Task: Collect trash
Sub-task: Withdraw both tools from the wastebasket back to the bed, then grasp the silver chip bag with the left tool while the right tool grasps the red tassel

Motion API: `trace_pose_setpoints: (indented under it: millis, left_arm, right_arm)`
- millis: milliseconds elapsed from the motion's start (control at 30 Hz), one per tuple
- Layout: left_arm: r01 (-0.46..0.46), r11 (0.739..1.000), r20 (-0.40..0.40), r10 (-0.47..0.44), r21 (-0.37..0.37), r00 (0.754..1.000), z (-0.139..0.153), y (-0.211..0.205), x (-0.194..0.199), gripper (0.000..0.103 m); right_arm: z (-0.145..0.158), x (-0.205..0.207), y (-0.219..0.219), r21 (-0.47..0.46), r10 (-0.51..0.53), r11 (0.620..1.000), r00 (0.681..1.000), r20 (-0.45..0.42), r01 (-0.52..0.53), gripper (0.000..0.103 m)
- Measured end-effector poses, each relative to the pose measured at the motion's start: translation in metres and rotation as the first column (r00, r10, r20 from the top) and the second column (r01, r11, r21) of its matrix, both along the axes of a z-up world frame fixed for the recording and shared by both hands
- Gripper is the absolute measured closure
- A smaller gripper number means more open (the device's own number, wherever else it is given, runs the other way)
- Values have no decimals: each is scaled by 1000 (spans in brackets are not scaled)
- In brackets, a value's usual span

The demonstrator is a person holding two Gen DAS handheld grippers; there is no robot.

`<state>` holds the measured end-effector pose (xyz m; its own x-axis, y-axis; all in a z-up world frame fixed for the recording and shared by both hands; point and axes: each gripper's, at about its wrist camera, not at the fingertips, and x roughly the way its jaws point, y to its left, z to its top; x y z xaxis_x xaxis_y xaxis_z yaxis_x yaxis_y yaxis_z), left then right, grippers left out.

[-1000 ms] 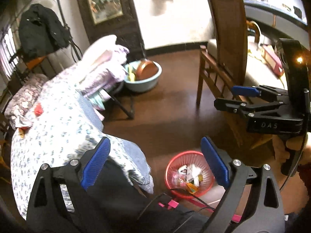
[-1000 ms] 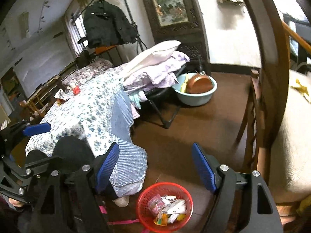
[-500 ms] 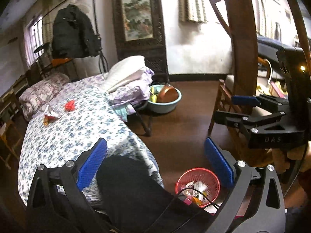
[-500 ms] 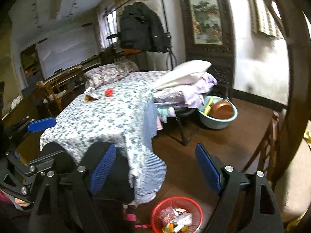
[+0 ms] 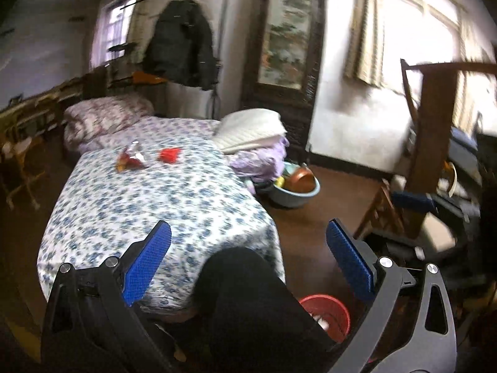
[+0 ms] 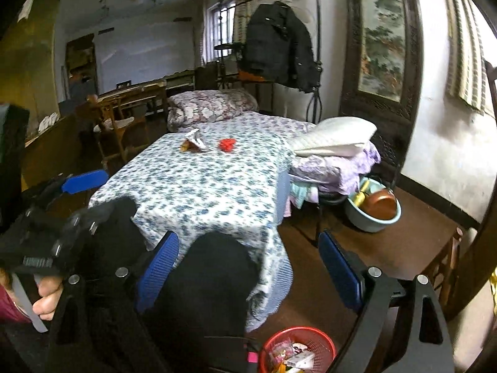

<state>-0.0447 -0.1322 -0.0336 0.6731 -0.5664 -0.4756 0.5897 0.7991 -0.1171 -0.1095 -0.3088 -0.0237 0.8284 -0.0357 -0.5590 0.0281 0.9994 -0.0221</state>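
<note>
Left gripper (image 5: pixel 248 248) jaws wide, nothing held. Right gripper (image 6: pixel 248 258) just been opening, empty too. Wrappers (image 6: pixel 194 143) on bed (image 6: pixel 202 186); red basket (image 6: pixel 298 351) on floor w/ trash.

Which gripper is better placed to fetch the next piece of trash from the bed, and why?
Probably the left gripper. The crumpled wrapper and red scrap lie left of centre, on its side. The right gripper is also open and empty, but stands further right.

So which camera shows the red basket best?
The right wrist view: the red basket sits nearly unblocked at the bottom, with wrappers visible inside. In the left wrist view the basket is half hidden behind a dark leg and the gripper.
</note>
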Motion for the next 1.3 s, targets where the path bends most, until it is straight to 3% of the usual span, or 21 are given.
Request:
trace_pose_setpoints:
  millis: [167, 400, 667, 967, 1100, 1300]
  left_arm:
    - [-83, 993, -30, 81, -80, 996, 9, 32, 20, 7]
    - [-182, 978, -67, 176, -98, 982, 1, 55, 42, 7]
    - [-271, 961, -206, 256, -47, 944, -40, 71, 92, 7]
    - [-333, 943, -397, 312, 18, 863, -100, 81, 153, 7]
    - [-325, 941, -398, 336, 97, 853, -117, 72, 174, 7]
    - [-350, 929, -366, 371, 123, 854, -117, 62, 224, 7]
  right_arm:
    - [8, 8, 30, -34, 26, 999, 999, 25, -25, 9]
    - [-12, 27, 41, -1, 60, 998, 998, -27, -60, 9]
    - [-52, 66, 22, 102, 38, 994, 993, -112, -27, 9]
    - [-95, 117, -15, 253, -25, 965, 981, -194, 74, 9]
    - [-110, 140, -17, 261, -27, 961, 975, -219, 86, 9]
    - [-123, 168, -8, 266, -15, 962, 986, -167, 60, 9]
